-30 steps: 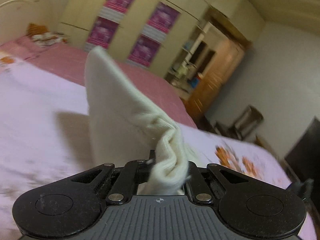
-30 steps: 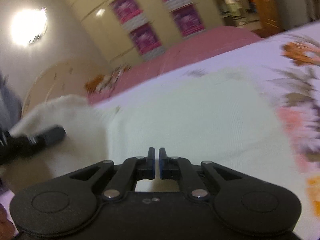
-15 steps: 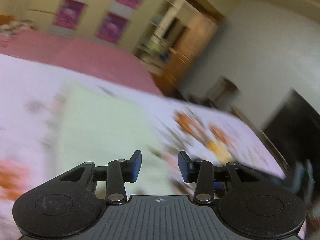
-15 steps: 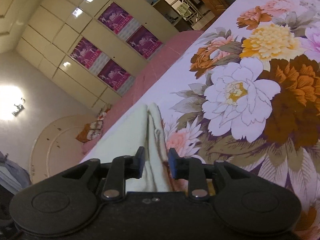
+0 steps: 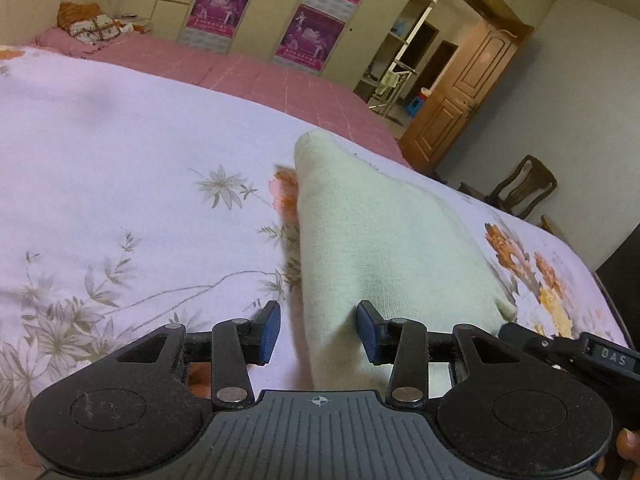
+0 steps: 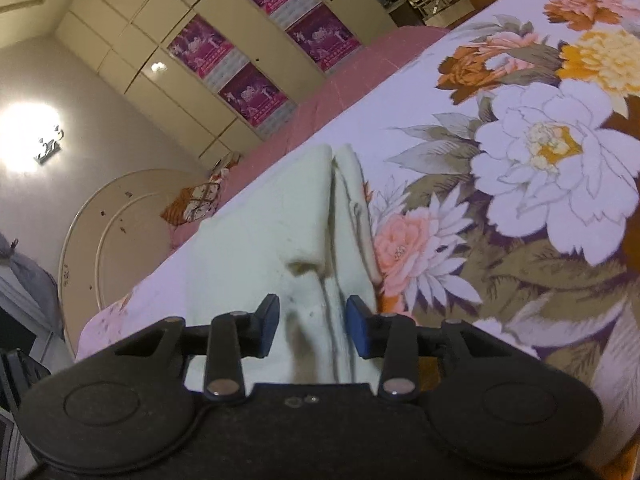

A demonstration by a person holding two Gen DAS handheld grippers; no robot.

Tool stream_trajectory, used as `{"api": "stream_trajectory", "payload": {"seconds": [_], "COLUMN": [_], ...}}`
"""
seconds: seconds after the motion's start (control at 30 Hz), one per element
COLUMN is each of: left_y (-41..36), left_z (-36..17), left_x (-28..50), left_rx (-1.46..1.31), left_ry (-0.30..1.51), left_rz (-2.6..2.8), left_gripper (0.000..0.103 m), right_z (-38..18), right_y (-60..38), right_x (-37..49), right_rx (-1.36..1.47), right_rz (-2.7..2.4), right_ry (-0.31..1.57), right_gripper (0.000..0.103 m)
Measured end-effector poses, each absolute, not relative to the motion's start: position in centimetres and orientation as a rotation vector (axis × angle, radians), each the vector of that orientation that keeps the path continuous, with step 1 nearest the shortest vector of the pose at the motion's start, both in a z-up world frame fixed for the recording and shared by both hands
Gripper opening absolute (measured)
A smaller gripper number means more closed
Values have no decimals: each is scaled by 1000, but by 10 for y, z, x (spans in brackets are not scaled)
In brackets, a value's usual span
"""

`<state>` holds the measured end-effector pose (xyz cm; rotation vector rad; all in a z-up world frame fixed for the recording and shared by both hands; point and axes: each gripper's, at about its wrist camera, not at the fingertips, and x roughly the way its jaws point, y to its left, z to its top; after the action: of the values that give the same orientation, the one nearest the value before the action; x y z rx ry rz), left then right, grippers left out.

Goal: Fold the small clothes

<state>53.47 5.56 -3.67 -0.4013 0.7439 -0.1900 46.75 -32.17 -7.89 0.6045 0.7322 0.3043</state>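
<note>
A cream knit garment (image 5: 384, 236) lies folded on the floral bedspread (image 5: 120, 160). My left gripper (image 5: 318, 332) is open, its jaws on either side of the garment's near left edge, holding nothing. In the right wrist view the same garment (image 6: 264, 240) shows its folded layers and a seam running toward the camera. My right gripper (image 6: 312, 326) is open just above the garment's near end, empty. The right gripper's black body (image 5: 576, 352) shows at the left wrist view's lower right.
A pink sheet (image 5: 248, 76) covers the far bed side, with a patterned pillow (image 5: 90, 24) by the headboard. Wardrobes with purple posters (image 5: 308, 36), a wooden door (image 5: 468, 96) and a chair (image 5: 524, 188) stand beyond the bed.
My left gripper let go of the cream garment, which now lies folded flat, and opened wide. My right gripper went from shut to open and swung over the garment's end.
</note>
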Motion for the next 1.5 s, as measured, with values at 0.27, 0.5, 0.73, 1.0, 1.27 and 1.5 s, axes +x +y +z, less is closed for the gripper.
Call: {"api": "stream_trajectory", "payload": {"seconds": [0.27,0.5,0.73,1.0,1.27,1.5], "left_y": [48,36,8,13,6,-30], "left_z": [-42,-41,-36,-35,-2,-22], "left_x": [553,562,564,563,600,663], "left_rx": [-385,-383,-345,-347,-314,-163], "left_ry": [720,715,716,732,575,721], "left_rz": [-211,-237,-281,-264,-294,-308], "left_gripper": [47,47,47,48,48,48], "right_z": [-73,-57,-40,-65,-33,-45], "right_y": [-305,-288,-303,-317,-312,-281], "right_x": [486,477,467,478,498,549], "right_rx": [529,373,339,374,263,88], "right_rz": [361,339,322,309,306,318], "right_ry": [747,694,645,720,586,638], "right_gripper": [25,12,12,13,18,17]}}
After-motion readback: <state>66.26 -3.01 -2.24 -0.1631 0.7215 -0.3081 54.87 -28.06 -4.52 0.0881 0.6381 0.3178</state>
